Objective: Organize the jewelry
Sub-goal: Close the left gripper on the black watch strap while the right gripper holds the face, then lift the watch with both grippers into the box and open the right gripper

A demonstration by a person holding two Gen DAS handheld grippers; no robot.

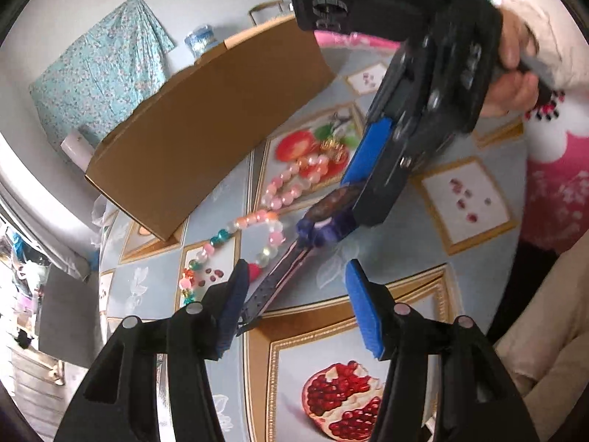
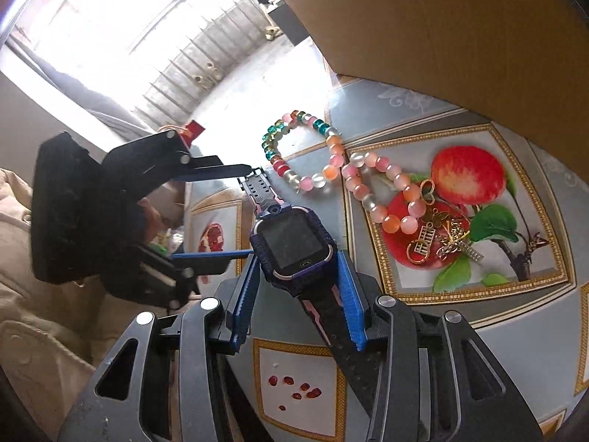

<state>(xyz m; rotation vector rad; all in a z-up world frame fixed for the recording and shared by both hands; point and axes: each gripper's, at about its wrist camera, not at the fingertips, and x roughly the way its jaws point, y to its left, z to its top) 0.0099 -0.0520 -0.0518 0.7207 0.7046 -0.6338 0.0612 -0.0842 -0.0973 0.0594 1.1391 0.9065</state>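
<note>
A purple smartwatch (image 2: pixel 292 246) with a dark strap hangs just above the table, and my right gripper (image 2: pixel 298 261) is shut on its case, one blue pad on each side. In the left wrist view the watch (image 1: pixel 324 217) reaches out of the right gripper (image 1: pixel 349 197) towards me. Its strap end (image 1: pixel 274 283) lies between the fingers of my left gripper (image 1: pixel 296 269), close to the left one, and those fingers stand open and do not pinch it. The left gripper (image 2: pixel 250 210) also shows in the right wrist view. Beyond the watch lie a multicoloured bead bracelet (image 2: pixel 294 147), a pink bead bracelet (image 2: pixel 383 184) and gold charms (image 2: pixel 438 235).
An open cardboard box (image 1: pixel 206 121) stands on the fruit-print tablecloth (image 1: pixel 464 202) behind the beads. A person in a pink garment (image 1: pixel 559 184) stands at the far side and holds the right gripper. The round table's edge (image 1: pixel 106 243) drops away on the left.
</note>
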